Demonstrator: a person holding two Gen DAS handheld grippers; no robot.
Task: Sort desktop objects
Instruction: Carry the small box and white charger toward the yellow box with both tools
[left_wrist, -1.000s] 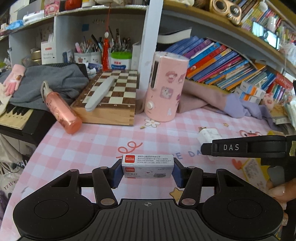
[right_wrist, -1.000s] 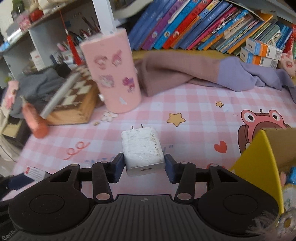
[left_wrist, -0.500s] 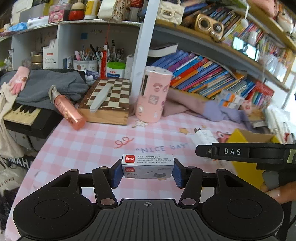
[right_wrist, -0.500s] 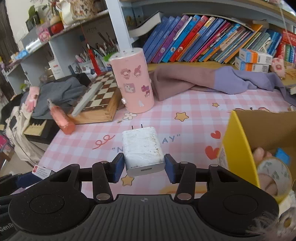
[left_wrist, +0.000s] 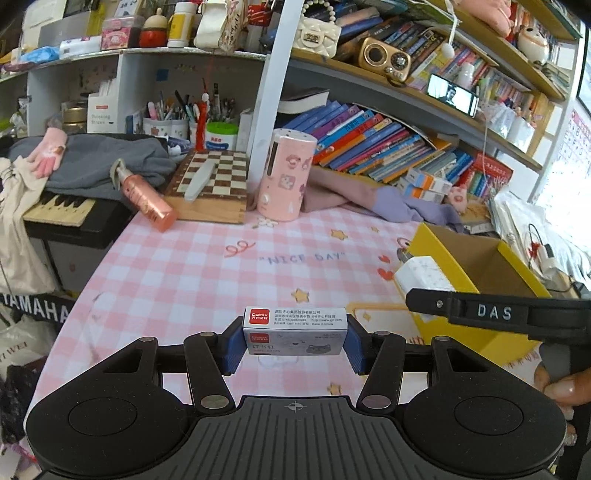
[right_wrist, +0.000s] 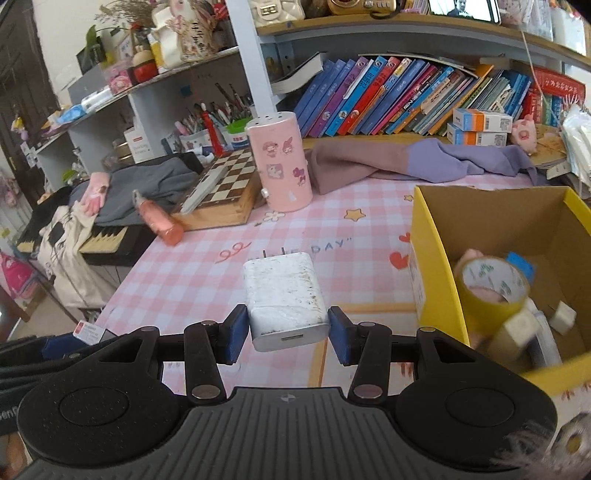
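Home study corner, likely child's room. Pink checked desk mat (left_wrist: 177, 273) with stars; leaning children's books (right_wrist: 373, 99) on shelf; pen cups (left_wrist: 166, 125); chessboard (left_wrist: 214, 177); keyboard (left_wrist: 59, 206); cartoon-sticker pink canister (right_wrist: 282, 158); trinkets crowded upper shelf (left_wrist: 147, 55).

Left gripper (left_wrist: 294, 338): jaws partly closed, blue pads pressed on both short ends of the staple box (left_wrist: 294, 331), held crosswise between them, clear of the desk. Right gripper (right_wrist: 284, 332): jaws narrower, pads clamped on the sides of the white charger (right_wrist: 282, 295), prongs pointing away from the jaws. Both tilted downward.
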